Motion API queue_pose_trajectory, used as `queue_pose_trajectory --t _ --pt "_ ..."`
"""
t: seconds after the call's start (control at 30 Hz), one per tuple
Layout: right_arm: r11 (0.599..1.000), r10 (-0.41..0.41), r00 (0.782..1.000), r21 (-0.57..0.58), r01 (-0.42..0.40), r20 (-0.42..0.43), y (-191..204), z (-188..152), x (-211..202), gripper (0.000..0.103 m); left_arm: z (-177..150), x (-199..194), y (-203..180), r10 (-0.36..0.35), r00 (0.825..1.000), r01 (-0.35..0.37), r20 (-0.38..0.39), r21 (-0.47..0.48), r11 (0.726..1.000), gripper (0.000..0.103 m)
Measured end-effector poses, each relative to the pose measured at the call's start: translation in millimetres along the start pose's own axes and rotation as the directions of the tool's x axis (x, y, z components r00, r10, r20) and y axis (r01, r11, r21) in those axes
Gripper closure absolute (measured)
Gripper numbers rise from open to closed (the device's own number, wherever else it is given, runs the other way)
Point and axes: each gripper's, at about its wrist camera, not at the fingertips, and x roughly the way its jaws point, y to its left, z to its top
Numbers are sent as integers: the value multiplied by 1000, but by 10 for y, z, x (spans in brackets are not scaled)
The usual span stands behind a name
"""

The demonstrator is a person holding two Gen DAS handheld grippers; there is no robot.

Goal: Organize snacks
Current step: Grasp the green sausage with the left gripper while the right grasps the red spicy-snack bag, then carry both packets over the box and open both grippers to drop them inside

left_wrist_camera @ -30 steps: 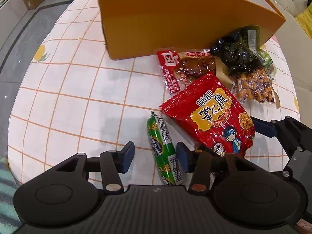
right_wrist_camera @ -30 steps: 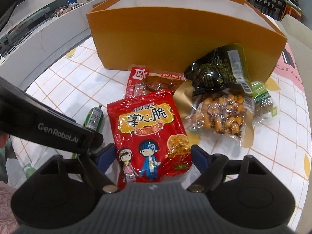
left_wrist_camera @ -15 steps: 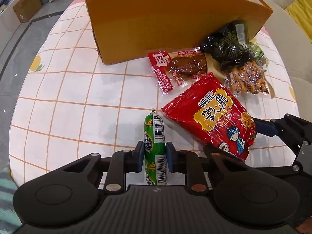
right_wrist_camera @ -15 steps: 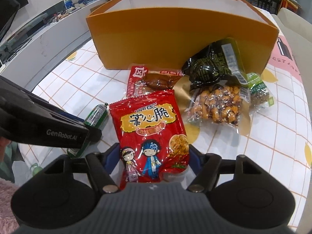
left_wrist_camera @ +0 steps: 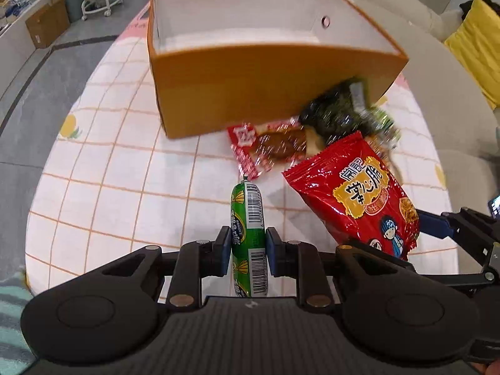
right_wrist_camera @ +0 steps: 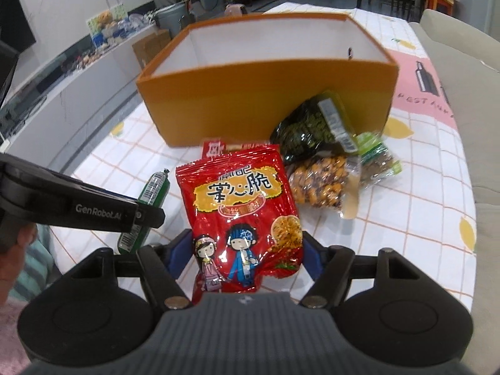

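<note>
I see the counter (left_wrist_camera: pixel 103 168) first, draped in a white cloth with orange grid lines and lemon prints, filling most of both views. On it, in the upper middle of each frame, sits the orange box (left_wrist_camera: pixel 250 93), open at the top with white inner walls, and from here nothing shows inside it. Against its front wall at the right a dark green packet (right_wrist_camera: pixel 309 128) leans, lying over a clear bag of orange nuts (right_wrist_camera: pixel 318 181), with a small green-labelled packet (right_wrist_camera: pixel 375 153) just beside them at the right. In front of the box lies a red-edged packet of brown meat (left_wrist_camera: pixel 268 147), flat on the cloth. My right hand-held gripper (right_wrist_camera: pixel 247 256) holds the red snack bag (right_wrist_camera: pixel 243 215) by its lower end, the blue pads pressing in on both sides at a medium width; the bag stands up off the cloth, in the lower middle of the right wrist view and at the right of the left wrist view. My left hand-held gripper (left_wrist_camera: pixel 248 247) is clamped narrowly on the green sausage stick (left_wrist_camera: pixel 248 225), which points away toward the box in the lower middle of the frame, its far tip near the meat packet.
</note>
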Motion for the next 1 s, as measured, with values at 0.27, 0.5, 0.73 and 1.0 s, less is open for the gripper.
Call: queue_pose_trajectory --t 0.27,0.5,0.73,1.0 --pt "998 -40 995 49 35 88 -93 174 -388 34 241 -403 -70 -23 994 22 110 11 1000 78" --pt "996 -66 982 70 54 174 -174 516 -651 34 616 -678 -244 -32 979 13 201 94 995 78" --pt "995 -96 961 45 87 258 -222 1036 -740 34 1083 -813 -384 -27 960 -15 277 148 989 78" --pt "992 -124 956 25 122 266 -279 1618 -477 34 1517 -722 -414 7 947 -61 321 157 986 78"
